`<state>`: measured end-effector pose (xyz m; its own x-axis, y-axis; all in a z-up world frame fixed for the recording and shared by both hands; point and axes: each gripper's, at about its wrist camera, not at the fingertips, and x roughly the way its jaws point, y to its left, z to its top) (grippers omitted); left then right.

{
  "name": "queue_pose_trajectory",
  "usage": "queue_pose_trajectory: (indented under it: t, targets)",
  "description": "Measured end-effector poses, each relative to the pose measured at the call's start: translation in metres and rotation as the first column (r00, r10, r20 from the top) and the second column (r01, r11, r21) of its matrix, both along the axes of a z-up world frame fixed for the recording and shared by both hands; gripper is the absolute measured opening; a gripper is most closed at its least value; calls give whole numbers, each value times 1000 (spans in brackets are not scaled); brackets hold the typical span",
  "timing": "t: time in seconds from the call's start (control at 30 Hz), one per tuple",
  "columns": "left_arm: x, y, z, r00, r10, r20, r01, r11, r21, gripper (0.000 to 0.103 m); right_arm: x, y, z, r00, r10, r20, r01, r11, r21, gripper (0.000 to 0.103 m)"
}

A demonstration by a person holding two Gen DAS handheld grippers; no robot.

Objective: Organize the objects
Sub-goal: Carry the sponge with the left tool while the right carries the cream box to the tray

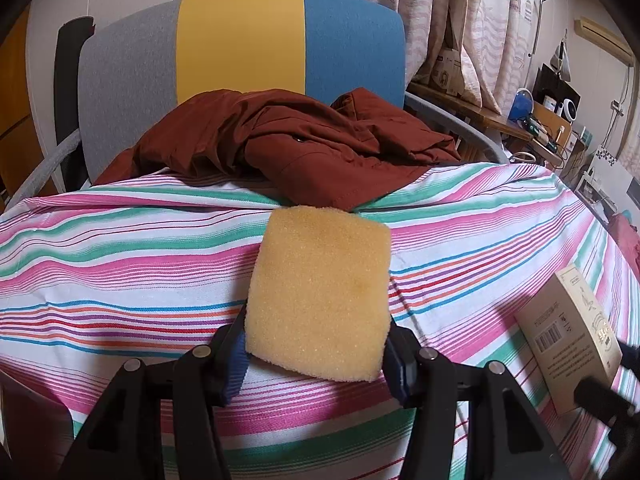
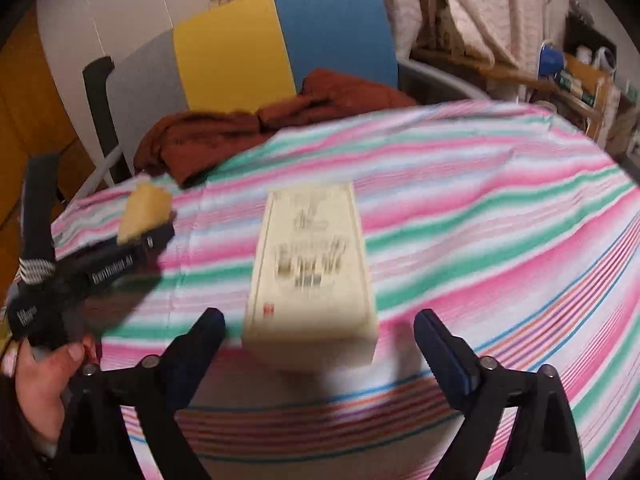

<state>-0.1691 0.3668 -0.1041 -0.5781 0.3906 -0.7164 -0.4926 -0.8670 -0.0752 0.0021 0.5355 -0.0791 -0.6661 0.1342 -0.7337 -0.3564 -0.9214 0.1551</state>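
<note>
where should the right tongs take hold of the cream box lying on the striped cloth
Across its two long side faces near the close end. The cream box lies flat, lengthwise ahead of the open right tongs, narrower than their gap, so come straight in from the near end, lowering over the striped cloth.

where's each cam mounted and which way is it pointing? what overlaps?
Left wrist: on the left hand-held gripper, angled down over the striped tablecloth toward the grey-yellow-blue chair; own fingers clamp the yellow foam sponge.
Right wrist: on the right hand-held gripper, same heading, blurred; jaws open either side of the cream cardboard box; left hand showing.
Shared: sponge, box, chair, cloth, rust-brown garment.
</note>
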Motion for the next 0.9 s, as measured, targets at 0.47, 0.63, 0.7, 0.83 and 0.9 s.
queue_pose_trajectory:
  t: [0.47, 0.63, 0.7, 0.83, 0.9]
  targets:
    - [0, 0, 1, 1000, 1, -4, -1, 1000, -7, 56, -22, -18, -2, 1000, 18, -16, -16, 991, 133, 52]
    - [6, -1, 3, 1000, -2, -3, 2, 1000, -26, 55, -16, -38, 4, 999, 30, -37, -22, 979, 203, 52]
    - [15, -4, 5, 1000, -16, 3, 16, 999, -29, 55, -13, -43, 5, 999, 30, -40, -21, 979, 203, 52]
    - [35, -10, 9, 999, -35, 34, 36, 999, -13, 55, -5, -51, 9, 999, 19, -45, -10, 981, 192, 52]
    - [47, -13, 11, 997, -57, 52, 57, 998, 2, 54, -1, -55, 10, 999, 19, -44, -10, 982, 191, 52]
